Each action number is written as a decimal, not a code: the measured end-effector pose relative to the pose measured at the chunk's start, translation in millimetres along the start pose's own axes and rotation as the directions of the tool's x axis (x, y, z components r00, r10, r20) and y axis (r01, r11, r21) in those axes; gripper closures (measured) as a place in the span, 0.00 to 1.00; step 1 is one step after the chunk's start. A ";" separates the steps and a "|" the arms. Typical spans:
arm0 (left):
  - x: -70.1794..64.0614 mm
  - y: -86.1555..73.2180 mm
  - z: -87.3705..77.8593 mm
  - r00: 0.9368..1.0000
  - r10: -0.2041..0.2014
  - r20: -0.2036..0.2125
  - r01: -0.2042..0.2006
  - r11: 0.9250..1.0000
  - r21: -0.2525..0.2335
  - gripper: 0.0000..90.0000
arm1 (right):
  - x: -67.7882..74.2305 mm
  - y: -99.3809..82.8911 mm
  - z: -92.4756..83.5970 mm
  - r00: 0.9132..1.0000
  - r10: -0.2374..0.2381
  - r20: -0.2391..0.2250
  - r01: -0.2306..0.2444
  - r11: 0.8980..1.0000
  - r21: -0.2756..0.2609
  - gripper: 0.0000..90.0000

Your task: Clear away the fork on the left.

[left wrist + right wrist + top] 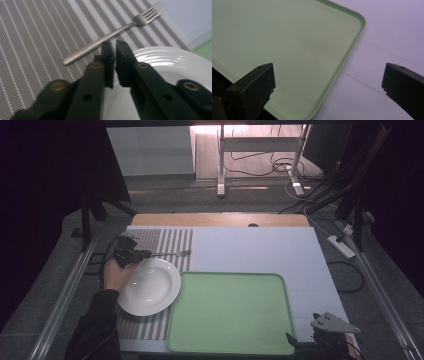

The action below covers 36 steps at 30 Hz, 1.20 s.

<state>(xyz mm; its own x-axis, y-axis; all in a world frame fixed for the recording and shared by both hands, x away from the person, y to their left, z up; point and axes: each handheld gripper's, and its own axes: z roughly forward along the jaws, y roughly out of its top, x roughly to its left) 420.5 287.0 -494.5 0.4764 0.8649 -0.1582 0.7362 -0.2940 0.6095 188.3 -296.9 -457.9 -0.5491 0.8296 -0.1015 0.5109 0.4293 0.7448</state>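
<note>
The left gripper (115, 46), jaws pressed together on nothing, hovers just short of the fork (110, 31), while the right gripper (328, 72) has jaws spread over the tray's (287, 45) corner.

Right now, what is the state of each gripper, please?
Left gripper: shut, jaws together at the fork handle; a hold on it cannot be told.
Right gripper: open, empty, above the green tray corner.

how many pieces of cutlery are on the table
1. A silver metal fork lies on the grey striped placemat, just beyond the round white plate, by the left gripper. More could hide beneath the hand.
</note>
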 end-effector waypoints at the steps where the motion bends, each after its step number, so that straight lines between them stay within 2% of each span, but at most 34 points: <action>1: 5.5 2.5 5.6 1.000 0.002 -0.009 -0.001 0.999 0.032 0.99 | 0.0 0.0 0.0 1.000 0.000 0.000 0.000 1.000 0.000 0.00; 2: 5.5 2.5 5.6 1.000 0.002 -0.009 -0.001 0.999 0.032 0.99 | 0.0 0.0 0.0 1.000 0.000 0.000 0.000 1.000 0.000 0.00; 3: 10.0 5.2 12.1 0.999 0.007 -0.032 -0.005 0.998 0.055 0.99 | -0.1 0.1 0.1 1.000 0.001 -0.001 -0.001 1.000 0.001 0.00; 7: 17.4 10.0 21.5 0.998 0.011 -0.056 -0.007 0.998 0.070 0.99 | -0.1 0.1 0.0 1.000 0.001 -0.001 -0.001 1.000 0.001 0.00; 8: 21.7 13.6 28.0 0.997 0.015 -0.076 -0.008 0.995 0.095 0.99 | -0.3 0.1 -0.1 1.000 0.001 -0.003 -0.001 1.000 0.002 0.00; 11: 27.8 18.1 37.5 0.994 0.021 -0.106 -0.007 0.992 0.127 0.99 | -0.4 0.0 -0.2 1.000 0.003 -0.002 -0.003 1.000 0.001 0.00; 15: 33.6 22.2 47.1 0.991 0.021 -0.130 -0.001 0.988 0.153 0.99 | -0.6 -0.2 -0.3 1.000 0.002 -0.002 -0.002 1.000 0.001 0.00; 18: 35.4 23.5 49.2 0.991 0.018 -0.133 0.004 0.987 0.161 0.99 | -0.3 -0.4 -0.6 1.000 0.000 -0.002 0.000 1.000 0.000 0.00; 19: 36.9 23.6 49.2 0.993 -0.001 -0.116 0.021 0.984 0.176 0.99 | -0.2 -0.6 -0.9 1.000 -0.001 -0.001 0.001 1.000 0.000 0.00; 22: 36.6 22.5 47.6 0.995 -0.010 -0.100 0.028 0.982 0.187 0.99 | 0.0 -1.1 -1.6 1.000 -0.002 0.000 0.002 1.000 -0.001 0.00; 24: 33.6 20.6 45.0 0.997 -0.005 -0.073 0.020 0.978 0.208 0.99 | 0.0 -1.2 -1.9 1.000 -0.001 0.002 0.001 1.000 -0.001 0.00; 29: 30.3 18.1 42.2 0.999 0.003 -0.036 0.005 0.973 0.230 0.99 | 0.6 -1.2 -1.7 1.000 -0.005 0.002 0.005 1.000 -0.002 0.00; 30: 29.4 17.1 41.3 1.000 -0.003 -0.013 0.006 0.971 0.237 0.99 | 0.8 -1.1 -1.8 1.000 -0.006 0.000 0.006 1.000 -0.002 0.00; 36: 25.4 17.4 40.8 1.000 0.017 -0.006 -0.014 0.966 0.258 0.99 | 1.1 -1.0 -1.8 1.000 -0.013 0.000 0.013 1.000 -0.003 0.00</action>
<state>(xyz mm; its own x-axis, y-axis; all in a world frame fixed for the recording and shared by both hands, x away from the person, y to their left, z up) 465.0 287.2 -519.6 0.4857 0.8622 -0.1437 0.8285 -0.4016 0.3903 186.0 -297.1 -457.5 -0.5560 0.8237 -0.1109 0.5015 0.4388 0.7456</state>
